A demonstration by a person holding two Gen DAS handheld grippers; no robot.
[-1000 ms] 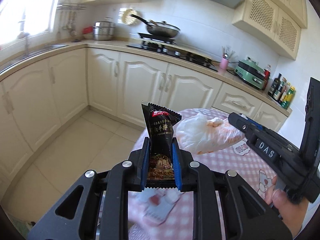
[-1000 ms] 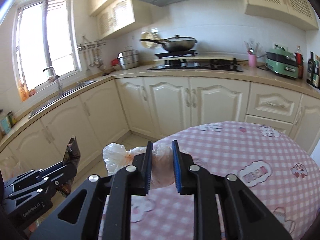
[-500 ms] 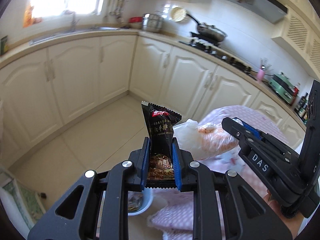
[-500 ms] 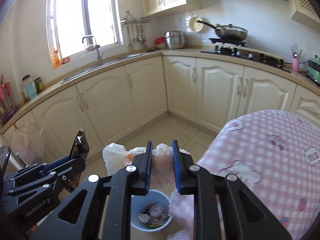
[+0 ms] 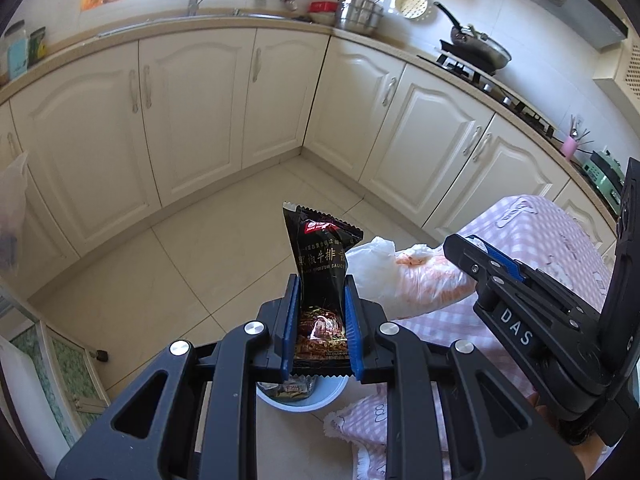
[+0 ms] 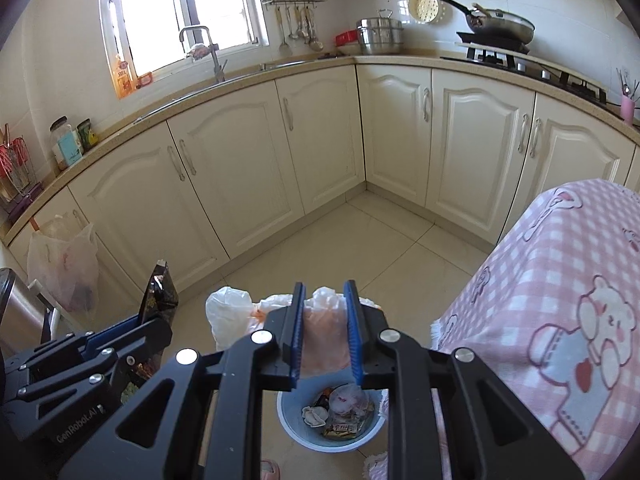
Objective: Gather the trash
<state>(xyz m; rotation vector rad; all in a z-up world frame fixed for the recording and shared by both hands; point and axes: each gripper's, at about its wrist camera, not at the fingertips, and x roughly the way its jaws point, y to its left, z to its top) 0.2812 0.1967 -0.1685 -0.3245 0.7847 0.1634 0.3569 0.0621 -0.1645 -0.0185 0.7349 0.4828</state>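
My left gripper (image 5: 321,284) is shut on a black sauce packet (image 5: 321,256) that stands upright between its blue pads. To its right, my right gripper (image 6: 324,292) is shut on a crumpled white and orange plastic bag (image 6: 322,332), also seen as the plastic bag (image 5: 412,276) in the left wrist view. Both grippers hang over the tiled floor above a light blue bin (image 6: 296,432) that holds several wrappers. In the left wrist view only a strip of the bin (image 5: 304,400) shows under the jaws. The black packet (image 6: 158,292) appears at the left of the right wrist view.
A table under a pink checked cloth (image 6: 560,300) stands at the right, its edge close to the bin. Cream cabinets (image 6: 280,152) line the far walls. A plastic bag (image 6: 64,264) hangs at the left beside a metal can (image 6: 16,312). A hand (image 5: 580,452) grips the right tool.
Both grippers have swung left off the table and sunk toward the floor, still holding packet and bag. The blue bin has come into view beneath them.
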